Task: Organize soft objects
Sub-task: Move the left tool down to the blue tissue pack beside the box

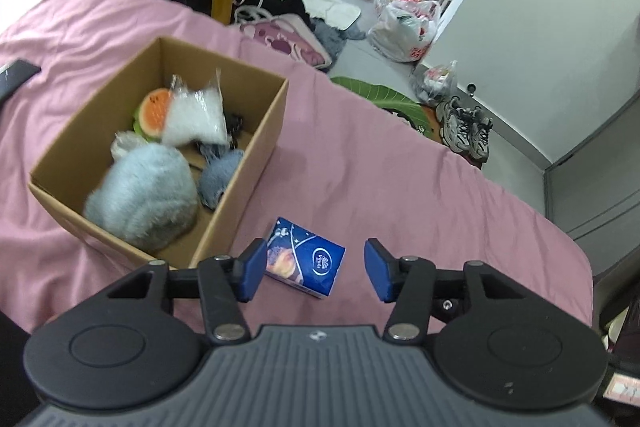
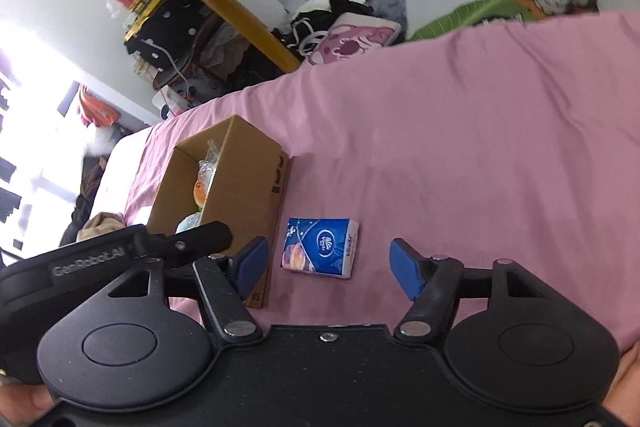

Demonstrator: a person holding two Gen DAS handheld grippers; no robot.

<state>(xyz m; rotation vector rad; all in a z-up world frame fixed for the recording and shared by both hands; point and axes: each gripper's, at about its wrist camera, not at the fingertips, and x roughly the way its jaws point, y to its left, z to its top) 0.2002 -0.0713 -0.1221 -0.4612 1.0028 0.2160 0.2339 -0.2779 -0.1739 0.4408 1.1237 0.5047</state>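
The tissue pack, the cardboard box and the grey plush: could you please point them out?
tissue pack (image 2: 320, 247), right wrist view, blue top face.
cardboard box (image 1: 244, 183), left wrist view, outer side wall.
grey plush (image 1: 146, 193), left wrist view, furry body.

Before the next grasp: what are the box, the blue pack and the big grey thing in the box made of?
Box: plain brown corrugated cardboard, matte; open top, folded edges.
Blue tissue pack: looks like thin glossy printed plastic film over a soft fill; slight sheen, rounded corners.
Grey plush: long-pile synthetic fur, fuzzy outline; blur hides detail.
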